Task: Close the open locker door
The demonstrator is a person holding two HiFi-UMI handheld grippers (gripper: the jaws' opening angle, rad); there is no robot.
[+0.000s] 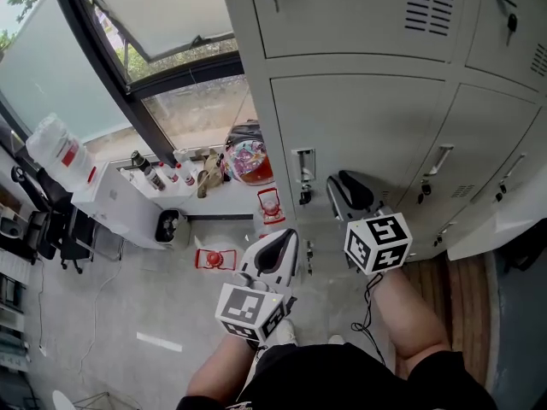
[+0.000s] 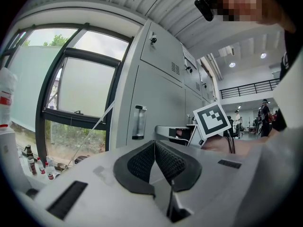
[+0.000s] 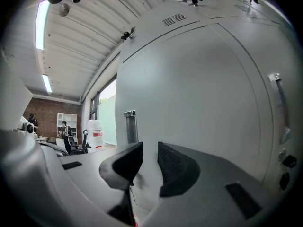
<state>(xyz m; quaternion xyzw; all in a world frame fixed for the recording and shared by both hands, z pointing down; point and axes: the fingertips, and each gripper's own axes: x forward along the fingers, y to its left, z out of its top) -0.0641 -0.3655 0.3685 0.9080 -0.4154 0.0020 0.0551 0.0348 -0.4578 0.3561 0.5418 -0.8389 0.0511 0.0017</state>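
Observation:
A row of grey lockers fills the top and right of the head view. The locker door [image 1: 359, 135] straight ahead has a recessed handle [image 1: 303, 173] at its left edge and looks flush with its neighbours. My right gripper [image 1: 342, 182] points at this door just right of the handle, close to it. Its jaws are open by a narrow gap with nothing between them [image 3: 150, 150]. The left gripper [image 1: 286, 237] hangs lower and further from the door, its pads meeting at the tips [image 2: 154, 145]. At the lower right, a pale panel [image 1: 496, 225] juts out from the locker row.
A large window [image 1: 171, 24] stands left of the lockers. Below it is a white cabinet [image 1: 120, 199] carrying several bottles, with a water jug [image 1: 55, 148] beside it. Red items [image 1: 214, 259] lie on the floor near the locker base. Office chairs [image 1: 51, 229] stand at the far left.

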